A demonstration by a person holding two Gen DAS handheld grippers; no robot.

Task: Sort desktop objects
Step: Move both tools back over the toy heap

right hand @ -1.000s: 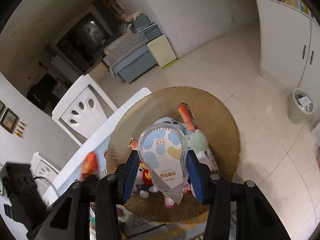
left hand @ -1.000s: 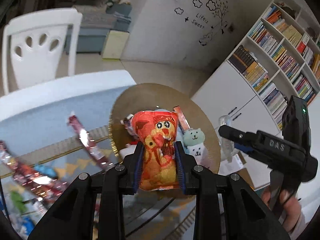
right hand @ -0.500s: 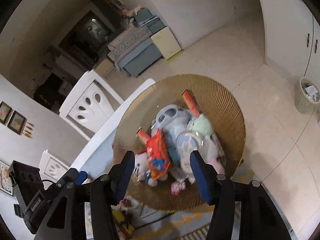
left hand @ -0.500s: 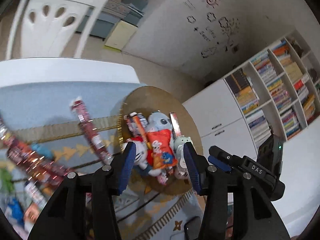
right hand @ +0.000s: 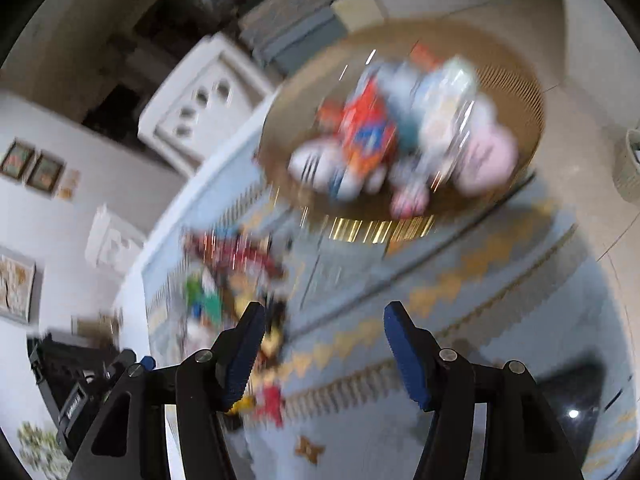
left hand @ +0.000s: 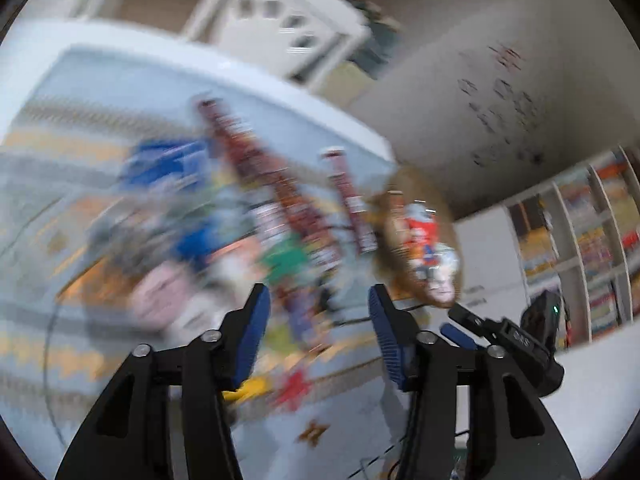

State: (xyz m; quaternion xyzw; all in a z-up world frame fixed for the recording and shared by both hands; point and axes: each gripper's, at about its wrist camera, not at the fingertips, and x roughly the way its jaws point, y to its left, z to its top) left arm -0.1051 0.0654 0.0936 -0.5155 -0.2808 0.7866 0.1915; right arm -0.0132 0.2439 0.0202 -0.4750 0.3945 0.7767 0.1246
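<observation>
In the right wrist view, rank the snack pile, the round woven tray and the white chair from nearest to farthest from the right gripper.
1. Snack pile: just beyond the right gripper, upper left.
2. Round woven tray: farther out, upper right, at the table's end.
3. White chair: beyond the table, upper left.

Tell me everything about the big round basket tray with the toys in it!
The round basket tray looks woven, tan-brown with ribbed lines and a shiny golden front rim. It lies flat at the far end of the table, on the blue patterned cloth. Piled in it are soft toys and an orange-red snack packet. The picture is blurry, so small details are lost. Neither gripper touches it.
</observation>
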